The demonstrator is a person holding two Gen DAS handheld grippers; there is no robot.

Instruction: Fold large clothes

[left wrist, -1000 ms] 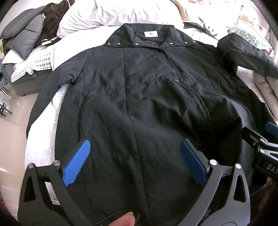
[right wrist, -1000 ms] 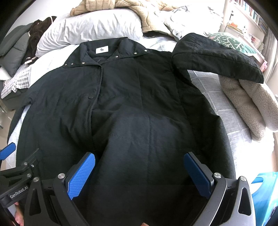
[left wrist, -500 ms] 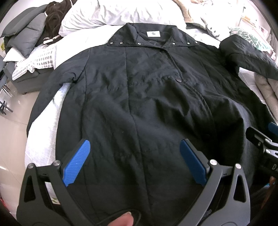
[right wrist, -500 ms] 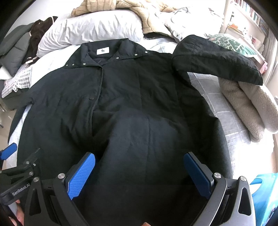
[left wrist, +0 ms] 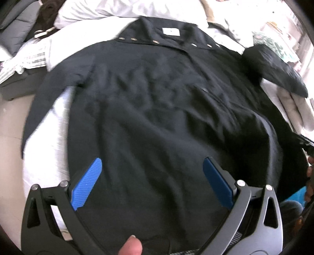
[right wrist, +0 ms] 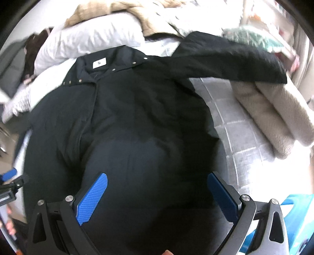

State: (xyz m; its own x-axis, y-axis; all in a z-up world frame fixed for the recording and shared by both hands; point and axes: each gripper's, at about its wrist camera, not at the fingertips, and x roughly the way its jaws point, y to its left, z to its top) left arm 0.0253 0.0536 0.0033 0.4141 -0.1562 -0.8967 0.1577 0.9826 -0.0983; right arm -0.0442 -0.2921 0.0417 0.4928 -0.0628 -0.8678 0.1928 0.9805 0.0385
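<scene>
A large black quilted coat (left wrist: 157, 102) lies face up on the bed, collar with a white label at the far end; it also shows in the right wrist view (right wrist: 141, 117). Its left sleeve (left wrist: 39, 109) runs down the bed's left edge. Its right sleeve (right wrist: 231, 58) lies out to the right over a fleece pile. My left gripper (left wrist: 153, 182) is open and empty over the coat's lower left part. My right gripper (right wrist: 157, 198) is open and empty over the lower right part. Both views are motion-blurred.
White pillows (right wrist: 88, 45) and beige clothes (right wrist: 137, 11) lie at the head of the bed. A beige fleece pile (right wrist: 274, 113) lies on the right. Grey and striped clothes (left wrist: 23, 58) sit at the left. A blue object (right wrist: 294, 215) is at lower right.
Both grippers have moved forward and lower over the coat's hem area, so the coat fills more of each view. Both jaws stay open. The coat has not moved.
</scene>
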